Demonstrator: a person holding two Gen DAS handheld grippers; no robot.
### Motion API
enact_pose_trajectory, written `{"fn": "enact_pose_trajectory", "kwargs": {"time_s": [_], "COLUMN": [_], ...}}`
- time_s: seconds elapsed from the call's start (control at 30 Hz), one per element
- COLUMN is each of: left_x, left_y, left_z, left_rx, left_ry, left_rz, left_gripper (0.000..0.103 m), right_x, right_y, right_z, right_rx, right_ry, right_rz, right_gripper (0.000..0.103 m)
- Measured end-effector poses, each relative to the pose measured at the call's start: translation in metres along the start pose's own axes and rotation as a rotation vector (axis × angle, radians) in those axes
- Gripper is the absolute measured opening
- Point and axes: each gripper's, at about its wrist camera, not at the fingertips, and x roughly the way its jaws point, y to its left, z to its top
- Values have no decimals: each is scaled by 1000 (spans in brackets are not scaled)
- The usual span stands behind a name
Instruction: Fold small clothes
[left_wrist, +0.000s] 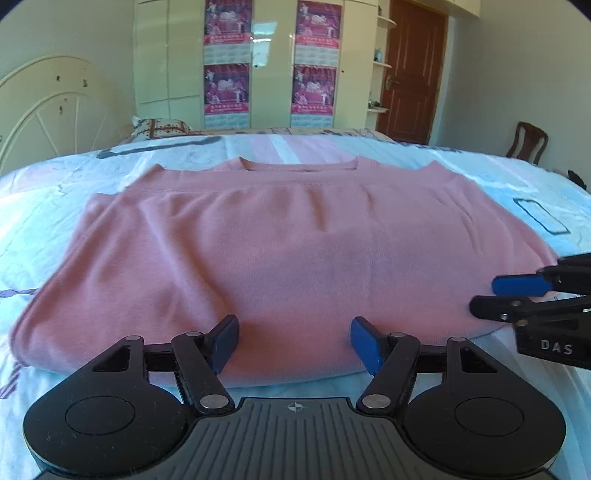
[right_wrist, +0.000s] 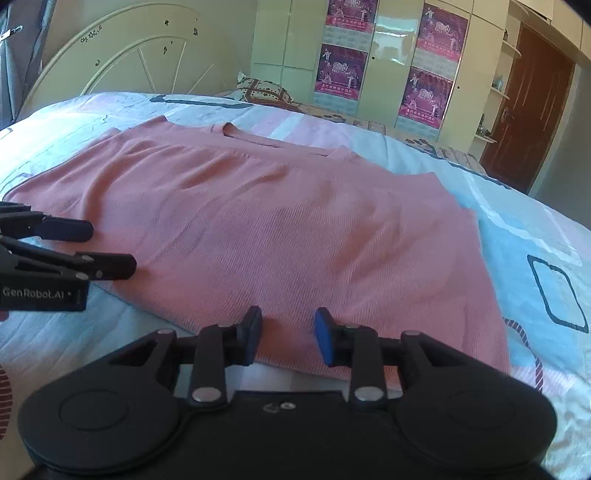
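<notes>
A pink knit top (left_wrist: 277, 240) lies flat on the bed, neckline at the far side, its upper layer folded across the body. In the left wrist view my left gripper (left_wrist: 293, 343) hangs open just over the near hem, both blue pads apart above the cloth. My right gripper (left_wrist: 495, 297) comes in from the right edge over the hem's right end. In the right wrist view the top (right_wrist: 277, 221) fills the middle, and my right gripper (right_wrist: 288, 334) stands open with a narrow gap over the near hem, nothing pinched. My left gripper (right_wrist: 109, 248) shows at the left, open.
A light blue and pink printed bedsheet (left_wrist: 535, 177) covers the bed. A cream headboard (left_wrist: 48, 103) and a patterned pillow (left_wrist: 159, 127) are at the far left. Behind stand a wardrobe with posters (left_wrist: 273, 62), a brown door (left_wrist: 413, 70) and a wooden chair (left_wrist: 526, 142).
</notes>
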Motion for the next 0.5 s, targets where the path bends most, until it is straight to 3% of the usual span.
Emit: {"fn": "enact_pose_trajectory", "kwargs": {"time_s": [0.17,0.3,0.4,0.5], "left_x": [-4,-13,-20,-24], "left_y": [44,89,111,105], "left_z": [2,-8,-15,-14], "left_rx": [-69,-95,-128,-105], "left_ry": [-1,20,13,-7], "left_rz": [83,190,185,200], "left_gripper": [67,67,66,66], "right_x": [0,-4,-10,-14], "right_y": [-17,-69,-104,-103], "right_z": [3,-14,-28,-22], "right_rx": [71,129,208,204], "right_ry": [3,38,47,35], "right_rz": [-9,-145,-141,-136], "right_gripper": [31,31,31,28]}}
